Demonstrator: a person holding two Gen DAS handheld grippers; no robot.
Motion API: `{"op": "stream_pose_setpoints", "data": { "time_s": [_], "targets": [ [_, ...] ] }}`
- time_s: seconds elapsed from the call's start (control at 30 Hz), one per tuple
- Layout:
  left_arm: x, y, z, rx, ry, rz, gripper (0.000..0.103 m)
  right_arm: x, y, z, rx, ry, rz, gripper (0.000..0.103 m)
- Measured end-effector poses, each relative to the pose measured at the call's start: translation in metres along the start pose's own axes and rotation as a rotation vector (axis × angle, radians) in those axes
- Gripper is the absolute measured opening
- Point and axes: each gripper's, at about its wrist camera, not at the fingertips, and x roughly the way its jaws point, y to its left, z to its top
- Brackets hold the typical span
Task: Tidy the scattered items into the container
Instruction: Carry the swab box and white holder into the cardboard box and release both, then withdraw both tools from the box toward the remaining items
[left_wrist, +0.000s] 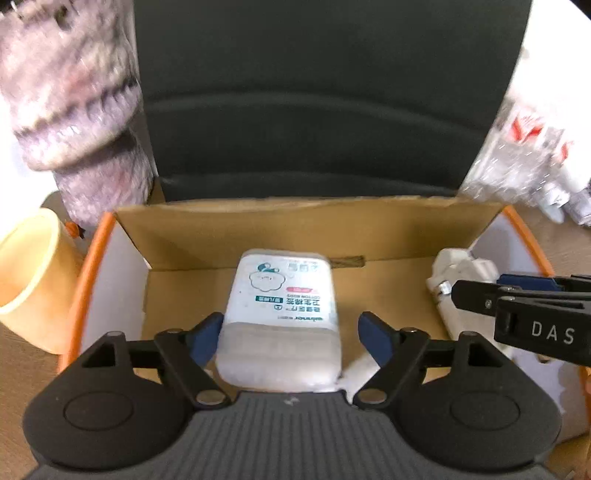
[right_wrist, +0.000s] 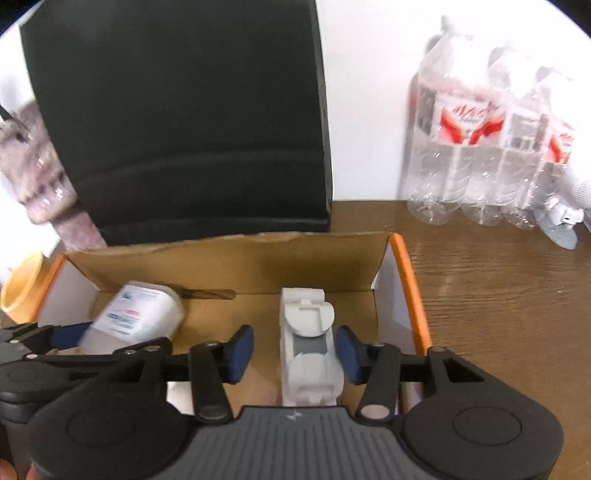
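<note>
An open cardboard box (left_wrist: 295, 221) with orange-edged flaps stands on a wooden table. Inside it lies a white tub of cotton buds (left_wrist: 280, 317), label up, between the blue pads of my left gripper (left_wrist: 291, 339). The left pad sits against the tub, the right pad stands clear of it, so the gripper is open. In the right wrist view a white plastic device (right_wrist: 310, 343) lies in the box (right_wrist: 258, 258) between the pads of my right gripper (right_wrist: 294, 354). That gripper is open too, with a gap on the device's left. The tub (right_wrist: 140, 314) shows at its left.
A yellow cup (left_wrist: 29, 280) stands left of the box, with a fluffy grey-purple thing (left_wrist: 74, 92) behind it. A black cushioned panel (left_wrist: 314, 92) rises behind the box. A shrink-wrapped pack of water bottles (right_wrist: 487, 147) stands at the back right on the wooden table (right_wrist: 498, 295).
</note>
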Motion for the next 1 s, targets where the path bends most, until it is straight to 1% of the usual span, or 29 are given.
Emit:
{"op": "stream_pose_setpoints", "data": {
  "time_s": [0.03,0.1,0.13,0.2,0.27,0.4,0.47,0.57,0.63,0.77,0.87,1.0],
  "targets": [
    [-0.011,0.001,-0.003,0.005,-0.02,-0.003,0.083,-0.008,-0.001,-0.001,0.004,-0.008,0.007,0.051],
    [-0.035,0.001,-0.009,0.02,-0.069,-0.011,0.089,-0.03,0.002,-0.006,0.002,-0.027,0.03,0.058],
    [-0.047,0.001,-0.014,0.033,-0.082,-0.012,0.091,-0.042,0.003,-0.01,-0.001,-0.036,0.041,0.064],
    [-0.071,0.001,-0.024,0.057,-0.107,-0.015,0.092,-0.06,0.007,-0.022,-0.019,-0.049,0.046,0.066],
    [-0.092,0.003,-0.039,0.061,-0.127,-0.02,0.096,-0.079,0.01,-0.035,-0.037,-0.062,0.051,0.068],
    [-0.138,0.014,-0.081,0.04,-0.177,-0.04,0.098,-0.118,0.013,-0.071,-0.043,-0.084,0.088,0.073],
    [-0.162,0.021,-0.104,0.021,-0.205,-0.058,0.099,-0.144,0.015,-0.096,-0.044,-0.11,0.119,0.081],
    [-0.187,0.024,-0.14,0.012,-0.231,-0.071,0.1,-0.169,0.014,-0.136,-0.05,-0.14,0.186,0.088],
    [-0.195,0.025,-0.162,-0.007,-0.227,-0.068,0.1,-0.179,0.016,-0.166,-0.073,-0.176,0.189,0.088],
    [-0.193,0.022,-0.197,-0.024,-0.186,-0.053,0.1,-0.186,0.018,-0.211,-0.136,-0.261,0.161,0.088],
    [-0.19,0.018,-0.209,-0.037,-0.175,-0.038,0.1,-0.187,0.006,-0.219,-0.086,-0.286,0.203,0.088],
    [-0.192,0.009,-0.208,-0.028,-0.191,-0.036,0.1,-0.189,-0.017,-0.222,0.029,-0.354,0.281,0.088]
  ]
}}
